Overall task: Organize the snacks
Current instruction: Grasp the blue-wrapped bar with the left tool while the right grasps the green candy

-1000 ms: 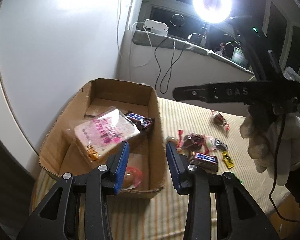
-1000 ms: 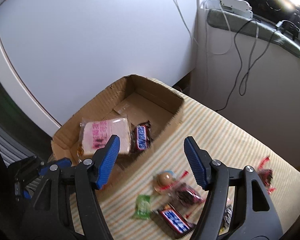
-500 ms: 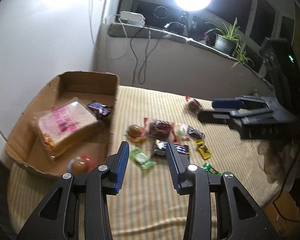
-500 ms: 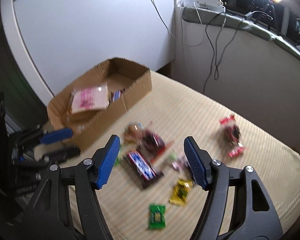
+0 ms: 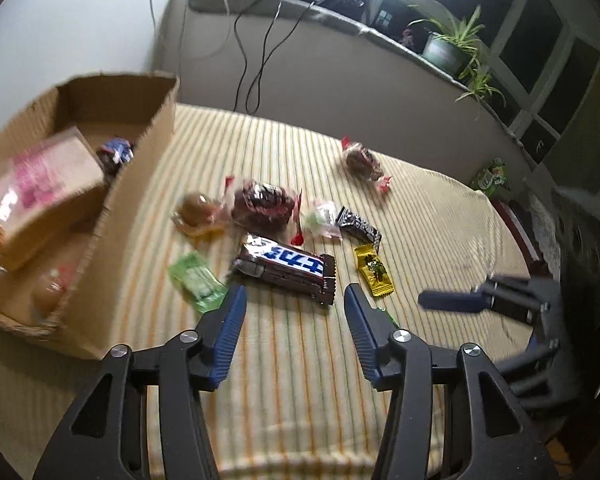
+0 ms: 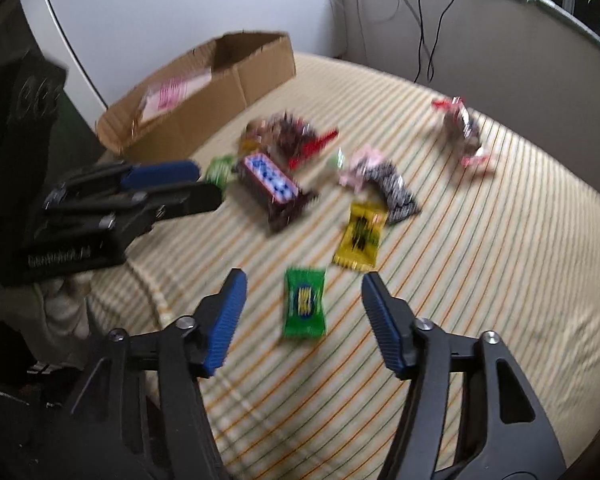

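Here we hold both grippers parted and empty, the left gripper [image 5: 294, 300], jaws just widened, near the chocolate bar [image 5: 288, 269], the right gripper [image 6: 302, 292], jaws just narrowed, over the green candy [image 6: 304, 303]; crowded wrappers beside the box [image 5: 140, 184] risk a double grab.

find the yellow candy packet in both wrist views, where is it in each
Left wrist: the yellow candy packet lies right of centre, just right of the chocolate bar and just beyond the right tip of the left tongs.
Right wrist: the yellow candy packet lies at centre, just beyond the green packet that sits ahead of the right tongs.
Shared landmark: the cardboard box.
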A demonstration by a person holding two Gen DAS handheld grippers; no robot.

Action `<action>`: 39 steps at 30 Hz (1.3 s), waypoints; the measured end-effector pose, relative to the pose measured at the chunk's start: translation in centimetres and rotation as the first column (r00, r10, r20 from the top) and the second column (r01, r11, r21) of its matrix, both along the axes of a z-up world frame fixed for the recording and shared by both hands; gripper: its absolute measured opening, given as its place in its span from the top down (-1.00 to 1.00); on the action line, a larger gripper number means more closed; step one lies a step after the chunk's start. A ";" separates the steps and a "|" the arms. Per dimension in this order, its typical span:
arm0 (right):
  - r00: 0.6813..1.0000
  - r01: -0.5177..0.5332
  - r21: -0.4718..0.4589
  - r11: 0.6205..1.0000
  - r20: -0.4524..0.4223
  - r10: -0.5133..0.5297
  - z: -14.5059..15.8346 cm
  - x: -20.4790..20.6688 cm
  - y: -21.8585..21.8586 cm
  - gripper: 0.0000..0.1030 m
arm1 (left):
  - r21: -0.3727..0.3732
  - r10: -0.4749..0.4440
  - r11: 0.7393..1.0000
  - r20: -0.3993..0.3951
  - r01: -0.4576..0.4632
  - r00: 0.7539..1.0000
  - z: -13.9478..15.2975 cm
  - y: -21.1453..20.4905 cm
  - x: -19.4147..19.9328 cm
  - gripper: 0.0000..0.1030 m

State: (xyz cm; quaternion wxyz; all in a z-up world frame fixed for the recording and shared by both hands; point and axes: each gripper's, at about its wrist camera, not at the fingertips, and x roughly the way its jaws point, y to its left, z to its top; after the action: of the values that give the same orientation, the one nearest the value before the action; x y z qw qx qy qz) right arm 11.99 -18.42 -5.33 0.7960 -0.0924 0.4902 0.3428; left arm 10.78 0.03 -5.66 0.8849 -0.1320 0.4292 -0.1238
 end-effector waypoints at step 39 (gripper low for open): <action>0.995 -0.035 -0.097 0.995 0.091 0.044 -1.9 -0.3 0.6 0.54 | 0.132 0.127 0.983 -0.018 -0.124 0.992 -2.2 -0.9 2.7 0.56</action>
State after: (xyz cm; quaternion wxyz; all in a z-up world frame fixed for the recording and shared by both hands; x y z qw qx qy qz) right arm 11.72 -17.84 -7.20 0.8056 -0.1557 0.4666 0.3302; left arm 13.52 -0.90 -7.91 0.8919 -0.1019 0.4390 -0.0377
